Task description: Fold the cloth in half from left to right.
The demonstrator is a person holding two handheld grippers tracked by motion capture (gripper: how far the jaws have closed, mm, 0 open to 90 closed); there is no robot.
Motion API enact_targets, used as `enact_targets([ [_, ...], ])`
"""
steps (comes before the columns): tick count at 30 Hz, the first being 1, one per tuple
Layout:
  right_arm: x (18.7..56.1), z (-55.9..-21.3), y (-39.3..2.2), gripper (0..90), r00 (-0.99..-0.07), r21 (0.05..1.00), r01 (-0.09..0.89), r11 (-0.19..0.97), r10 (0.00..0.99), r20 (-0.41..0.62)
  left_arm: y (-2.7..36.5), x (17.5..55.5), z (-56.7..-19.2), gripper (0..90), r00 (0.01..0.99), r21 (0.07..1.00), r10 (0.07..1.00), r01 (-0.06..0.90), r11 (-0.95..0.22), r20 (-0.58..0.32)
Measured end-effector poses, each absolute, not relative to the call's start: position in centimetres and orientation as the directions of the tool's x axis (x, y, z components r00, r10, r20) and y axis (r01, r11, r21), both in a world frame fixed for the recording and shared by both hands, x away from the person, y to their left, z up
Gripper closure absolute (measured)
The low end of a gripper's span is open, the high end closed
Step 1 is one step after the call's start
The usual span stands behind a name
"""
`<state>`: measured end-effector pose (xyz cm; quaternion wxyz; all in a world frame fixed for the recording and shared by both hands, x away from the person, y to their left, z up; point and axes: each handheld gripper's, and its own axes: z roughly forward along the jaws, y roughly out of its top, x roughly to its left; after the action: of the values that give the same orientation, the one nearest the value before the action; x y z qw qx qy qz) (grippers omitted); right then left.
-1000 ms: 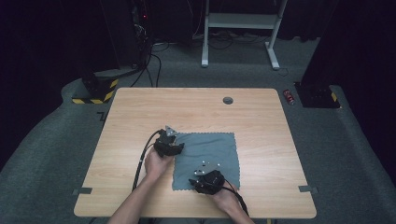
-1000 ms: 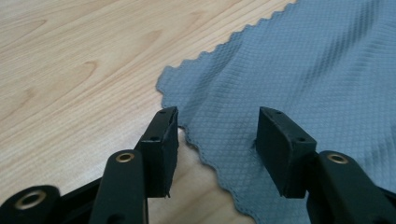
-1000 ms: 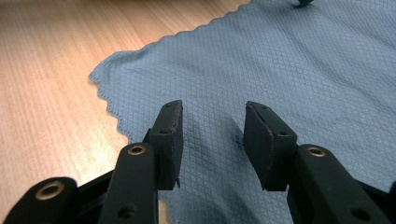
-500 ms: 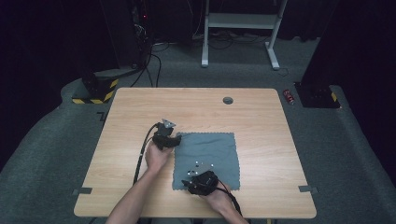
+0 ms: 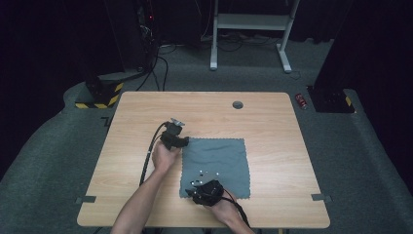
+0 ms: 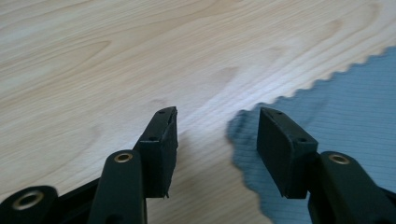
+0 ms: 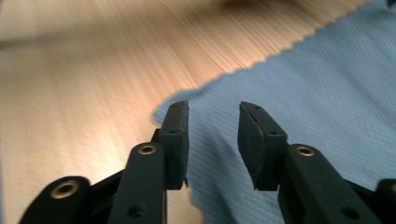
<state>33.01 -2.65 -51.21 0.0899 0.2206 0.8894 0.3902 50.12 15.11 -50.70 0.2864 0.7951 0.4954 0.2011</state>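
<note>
Worktop (image 5: 146,195): pale wood, rectangular, with a small round grommet (image 5: 237,104) near the far edge. No box, tray, bowl or other container on it, so nothing to log as contents.
Cloth (image 5: 216,156): grey-blue square with zigzag edges, lying flat just right of the worktop's middle, nearer the person's side. No fold or lifted corner shows; it looks fully spread.
Left gripper (image 5: 174,137): at the cloth's far-left corner. In the left gripper view its fingers (image 6: 161,140) stand well apart over that corner (image 6: 240,126), one finger above bare wood, the other above cloth. Nothing is pinched between them.
Right gripper (image 5: 196,186): at the cloth's near-left corner. In the right gripper view its fingers (image 7: 175,135) stand moderately apart, and they have just been closing. The corner (image 7: 163,109) lies beneath and between them, not yet pinched as far as I can see. That view is blurred.
Progress: judged early. Both grippers are lined up on the two left corners, which reads as the approach to a grasp, likely for a fold or a lift.
Done: cloth laid out; grippers placed at the corners.
Left: close on both corners, raise the left edge, carry it wherever the fold or move goes.
Small specks (image 5: 208,171): a few pale dots on the cloth near the right gripper, too small to identify.
</note>
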Motion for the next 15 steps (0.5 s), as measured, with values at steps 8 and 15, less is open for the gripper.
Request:
enact_targets([
  [8, 31.9, -51.4, -1.0, 69.1, -0.915, 0.745, 0.276, 0.608, 0.402, 0.011, 14.8, 50.3, -51.2, 53.9, 0.435, 0.661, 0.9, 0.677, -0.325, -0.002],
  [15, 31.5, -51.7, 0.3, 69.7, -0.924, 0.726, 0.262, 0.636, 0.383, -0.002, 14.8, 50.3, -51.1, 60.9, 0.463, 0.663, 0.887, 0.664, -0.346, -0.001],
])
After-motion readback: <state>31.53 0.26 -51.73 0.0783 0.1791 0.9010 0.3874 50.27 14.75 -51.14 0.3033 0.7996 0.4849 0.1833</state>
